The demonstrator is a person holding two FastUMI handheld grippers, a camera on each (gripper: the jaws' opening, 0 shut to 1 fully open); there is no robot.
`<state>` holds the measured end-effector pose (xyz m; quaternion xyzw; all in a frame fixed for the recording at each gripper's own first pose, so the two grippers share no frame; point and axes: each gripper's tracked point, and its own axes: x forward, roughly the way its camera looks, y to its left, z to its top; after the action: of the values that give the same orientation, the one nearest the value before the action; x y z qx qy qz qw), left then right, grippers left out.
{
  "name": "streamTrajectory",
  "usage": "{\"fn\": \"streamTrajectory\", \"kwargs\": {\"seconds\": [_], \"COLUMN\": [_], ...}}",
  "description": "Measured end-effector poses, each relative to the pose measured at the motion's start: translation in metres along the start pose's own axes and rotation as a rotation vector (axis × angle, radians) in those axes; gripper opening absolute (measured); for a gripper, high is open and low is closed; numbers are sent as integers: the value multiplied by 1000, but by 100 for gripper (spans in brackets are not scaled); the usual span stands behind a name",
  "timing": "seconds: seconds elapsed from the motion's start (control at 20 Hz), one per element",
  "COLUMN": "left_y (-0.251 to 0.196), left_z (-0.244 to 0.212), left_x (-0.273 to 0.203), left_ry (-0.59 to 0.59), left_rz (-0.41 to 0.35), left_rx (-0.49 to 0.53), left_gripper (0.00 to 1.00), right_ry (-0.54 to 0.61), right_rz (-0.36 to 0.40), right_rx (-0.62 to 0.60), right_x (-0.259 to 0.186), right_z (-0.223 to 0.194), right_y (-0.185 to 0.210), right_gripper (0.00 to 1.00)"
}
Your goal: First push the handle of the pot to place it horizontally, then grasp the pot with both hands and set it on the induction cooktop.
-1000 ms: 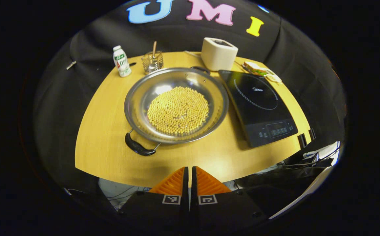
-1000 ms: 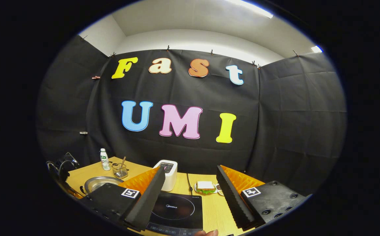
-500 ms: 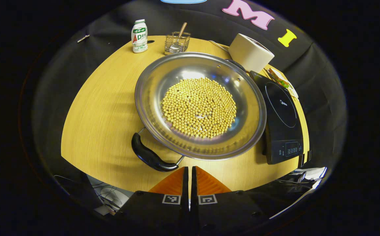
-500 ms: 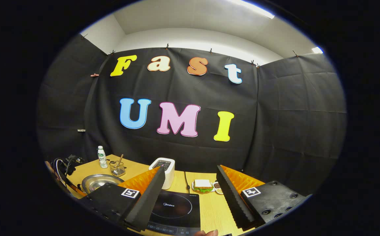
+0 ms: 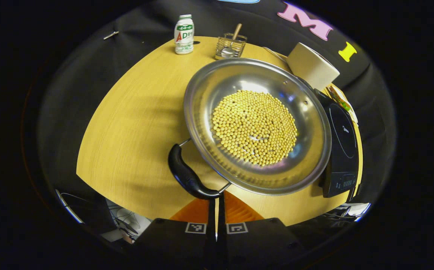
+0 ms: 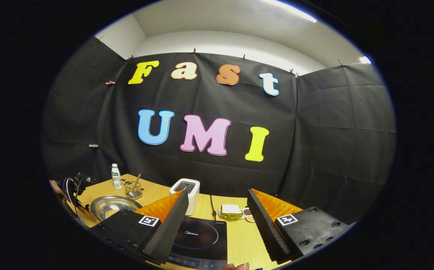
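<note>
A wide steel pot (image 5: 235,75) full of yellow beans (image 5: 254,125) sits on the wooden table (image 5: 127,123), left of the black induction cooktop (image 5: 340,138). Its near black handle (image 5: 187,174) points toward the front-left, at a slant. My left gripper (image 5: 217,204) is shut and empty, its fingertips just under the handle's near end; I cannot tell whether they touch. My right gripper (image 6: 217,221) is open and empty, held above the cooktop (image 6: 202,240). The pot (image 6: 114,205) lies far to its left, with a hand and the other gripper (image 6: 72,191) beside it.
A small drink bottle (image 5: 184,29) and a wire basket (image 5: 231,45) with a spoon stand at the table's back. A white toaster (image 5: 312,64) and a plate with a sandwich (image 6: 232,212) sit behind the cooktop. A cable (image 6: 212,206) runs from the toaster.
My left gripper, still shut, has moved forward and down to the pot's near handle, which now meets its fingertips. The right gripper has barely moved.
</note>
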<state>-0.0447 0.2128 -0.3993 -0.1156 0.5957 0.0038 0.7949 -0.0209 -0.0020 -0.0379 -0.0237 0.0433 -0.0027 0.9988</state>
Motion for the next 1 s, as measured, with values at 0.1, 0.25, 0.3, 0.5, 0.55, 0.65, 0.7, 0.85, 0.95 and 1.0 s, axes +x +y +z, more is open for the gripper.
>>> {"fn": "streamTrajectory", "kwargs": {"seconds": [0.1,0.25,0.3,0.5,0.55,0.65,0.7,0.85,0.95,1.0], "left_y": [11,29,35,53,59,68,71,80,84,87], "left_z": [10,27,34,61,70,87,94,112,120,124], "left_x": [2,5,6,11,14,18,19,24,26,28], "left_ry": [-9,-20,-27,-55,-65,-87,-97,-114,-118,-118], "left_rz": [21,61,70,74,83,95,96,89,100,109], "left_rx": [-25,-29,-29,-88,-95,-106,-114,-132,-123,-112], "left_gripper": [5,5,5,5,5,5,5,5,5,5], "right_ry": [7,14,18,33,35,50,61,90,104,110], "right_rz": [-8,-19,-21,-32,-33,-32,-28,-11,2,10], "right_rx": [0,-4,-5,-10,-12,-33,-43,-63,-76,-81], "right_x": [1,3,4,2,2,2,2,2,2,1], "right_z": [-2,-4,-6,-11,-12,-18,-23,-30,-35,-37], "right_y": [-3,-6,-6,-8,-8,-7,-5,4,9,13], "right_gripper": [98,98,98,98,98,97,98,98,98,98]}}
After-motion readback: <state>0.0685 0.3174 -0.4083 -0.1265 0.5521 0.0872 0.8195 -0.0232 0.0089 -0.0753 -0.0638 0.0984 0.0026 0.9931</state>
